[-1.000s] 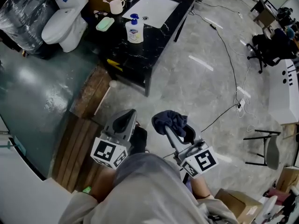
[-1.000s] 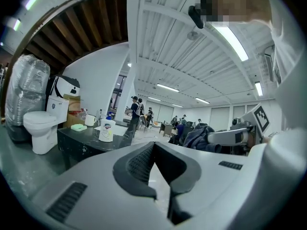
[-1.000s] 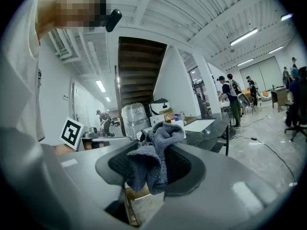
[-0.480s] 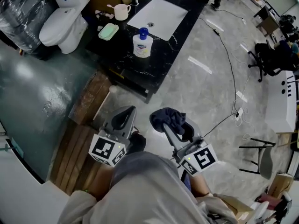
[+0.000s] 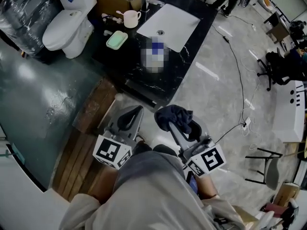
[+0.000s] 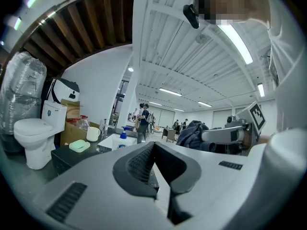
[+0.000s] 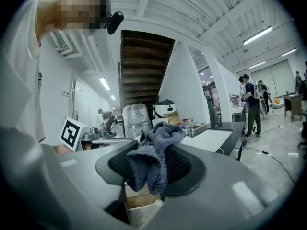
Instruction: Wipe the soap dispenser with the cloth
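Observation:
The soap dispenser (image 5: 155, 54), white with a blue pump, stands on the black counter (image 5: 139, 78) in front of the sink; a mosaic patch covers it in the head view. In the left gripper view the dispenser (image 6: 123, 137) shows small and far ahead. My right gripper (image 5: 166, 120) is shut on a crumpled dark blue-grey cloth (image 5: 176, 117), held short of the counter's near edge. In the right gripper view the cloth (image 7: 154, 153) bulges out between the pads. My left gripper (image 5: 134, 111) hangs beside it, shut and empty, its tips (image 6: 154, 146) pointing level toward the counter.
A white sink basin (image 5: 171, 18), a mug (image 5: 130, 18) and a green soap dish (image 5: 116, 40) share the counter. A white toilet (image 5: 67, 27) stands to its left. Wooden planks (image 5: 92, 104) lie at the left, and a cable (image 5: 235, 66) runs over the floor at right.
Both grippers have travelled forward together toward the counter, which now sits nearer in the head view. The cloth stays clamped in the right gripper; the left stays shut.

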Available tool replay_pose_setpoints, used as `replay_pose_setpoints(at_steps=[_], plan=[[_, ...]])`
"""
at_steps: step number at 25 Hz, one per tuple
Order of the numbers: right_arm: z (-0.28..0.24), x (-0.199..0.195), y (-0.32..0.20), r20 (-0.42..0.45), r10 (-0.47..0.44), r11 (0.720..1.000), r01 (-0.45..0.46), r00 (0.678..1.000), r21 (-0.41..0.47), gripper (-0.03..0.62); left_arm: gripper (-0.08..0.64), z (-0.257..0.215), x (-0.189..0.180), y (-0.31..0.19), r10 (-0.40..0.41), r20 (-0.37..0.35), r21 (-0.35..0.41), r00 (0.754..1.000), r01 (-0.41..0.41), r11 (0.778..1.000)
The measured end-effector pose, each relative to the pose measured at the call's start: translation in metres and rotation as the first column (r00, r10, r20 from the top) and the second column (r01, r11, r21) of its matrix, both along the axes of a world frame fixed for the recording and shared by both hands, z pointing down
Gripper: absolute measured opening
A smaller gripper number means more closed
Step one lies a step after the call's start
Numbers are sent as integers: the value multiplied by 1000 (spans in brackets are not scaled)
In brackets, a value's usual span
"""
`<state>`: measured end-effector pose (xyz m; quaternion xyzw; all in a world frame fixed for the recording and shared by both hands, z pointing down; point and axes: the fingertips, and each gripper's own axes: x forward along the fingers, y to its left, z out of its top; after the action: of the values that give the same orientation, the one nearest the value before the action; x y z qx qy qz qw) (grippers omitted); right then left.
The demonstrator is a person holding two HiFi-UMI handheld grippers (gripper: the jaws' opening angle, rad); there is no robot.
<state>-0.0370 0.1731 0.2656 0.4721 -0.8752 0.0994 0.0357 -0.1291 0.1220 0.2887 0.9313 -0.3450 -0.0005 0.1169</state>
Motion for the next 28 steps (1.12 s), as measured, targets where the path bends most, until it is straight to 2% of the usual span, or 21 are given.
replay_pose_setpoints(at_steps=[8, 18, 24, 28], plan=[[-10, 15, -8, -18, 47, 998, -46, 999, 37, 160, 6, -12, 7, -18, 1, -10, 41, 1000, 0, 999], [-14, 37, -45, 18, 57, 996, -58, 998, 65, 160, 6, -15, 24, -61, 1, 49, 80, 999, -5, 997], [-9, 53, -72, 32, 58, 997, -60, 998, 51, 160, 6, -4, 39, -99, 19, 123, 93, 992, -31, 995], [-4, 64, -92, 37, 52, 998, -54, 998, 33, 160, 6, -2, 48, -125, 16, 145, 84, 989, -28, 996]])
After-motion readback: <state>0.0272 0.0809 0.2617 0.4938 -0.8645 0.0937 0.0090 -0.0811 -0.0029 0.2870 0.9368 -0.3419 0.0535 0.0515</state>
